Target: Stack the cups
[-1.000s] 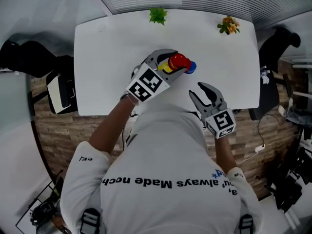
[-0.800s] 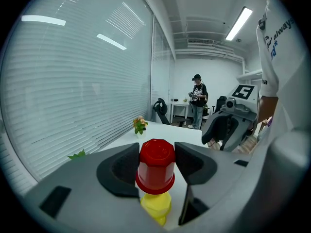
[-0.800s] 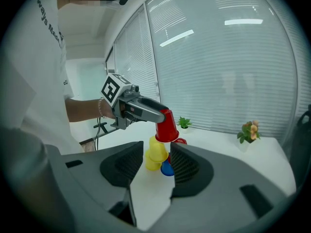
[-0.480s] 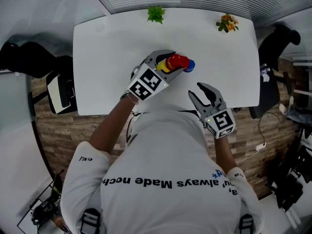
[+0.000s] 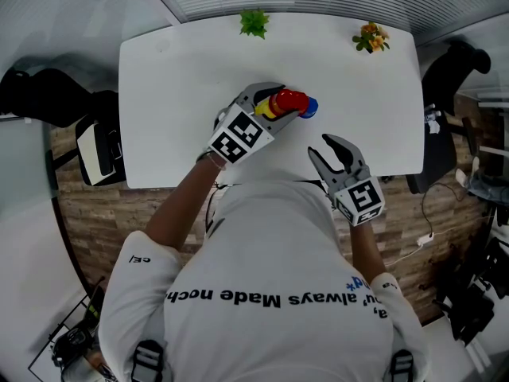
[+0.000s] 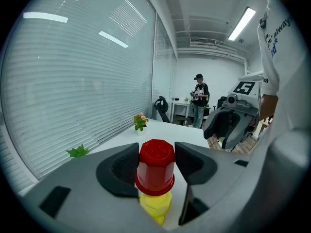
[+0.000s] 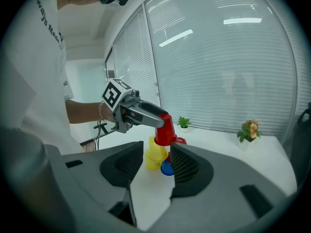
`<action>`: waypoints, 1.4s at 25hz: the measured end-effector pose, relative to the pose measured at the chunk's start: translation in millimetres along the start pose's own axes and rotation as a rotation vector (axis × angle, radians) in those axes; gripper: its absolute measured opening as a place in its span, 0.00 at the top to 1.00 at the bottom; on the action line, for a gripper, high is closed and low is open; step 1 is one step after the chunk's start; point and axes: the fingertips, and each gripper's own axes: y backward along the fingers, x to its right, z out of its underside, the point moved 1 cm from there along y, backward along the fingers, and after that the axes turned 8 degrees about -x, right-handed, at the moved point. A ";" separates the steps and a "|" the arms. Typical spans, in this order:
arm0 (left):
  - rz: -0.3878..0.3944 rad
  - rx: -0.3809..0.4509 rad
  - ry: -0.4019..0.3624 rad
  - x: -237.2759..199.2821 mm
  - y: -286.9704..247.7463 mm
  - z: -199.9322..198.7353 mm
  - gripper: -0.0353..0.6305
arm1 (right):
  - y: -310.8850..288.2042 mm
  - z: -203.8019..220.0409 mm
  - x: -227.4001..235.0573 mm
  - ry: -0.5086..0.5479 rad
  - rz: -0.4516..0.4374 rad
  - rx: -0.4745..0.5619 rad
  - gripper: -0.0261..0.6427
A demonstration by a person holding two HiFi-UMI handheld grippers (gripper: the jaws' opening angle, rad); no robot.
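My left gripper (image 5: 280,104) is shut on an upside-down red cup (image 5: 291,100) over the middle of the white table (image 5: 175,86). In the left gripper view the red cup (image 6: 156,166) sits between the pads, over a yellow cup (image 6: 155,208). The right gripper view shows the red cup (image 7: 164,129) tilted above yellow cups (image 7: 154,155), with a blue cup (image 7: 166,168) beside them and another red piece (image 7: 181,141) behind. The blue cup (image 5: 311,107) lies just right of the stack. My right gripper (image 5: 337,154) stands open near the table's front edge, with nothing between its fingers.
A small green plant (image 5: 254,23) and a flower pot (image 5: 371,38) stand along the table's far edge. Dark office chairs (image 5: 457,64) flank the table on both sides. A person (image 6: 198,99) stands far back in the room.
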 end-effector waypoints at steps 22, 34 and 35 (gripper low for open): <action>-0.152 0.232 0.070 -12.9 67.9 -51.9 0.56 | 16.4 -52.7 31.1 -0.019 0.053 0.104 0.73; -0.326 0.404 0.122 -4.5 141.0 -79.5 0.70 | 34.3 -114.0 38.3 0.006 0.097 0.174 0.82; -0.341 0.408 0.126 -2.9 144.9 -80.3 0.73 | 35.9 -119.1 38.2 0.015 0.101 0.181 0.82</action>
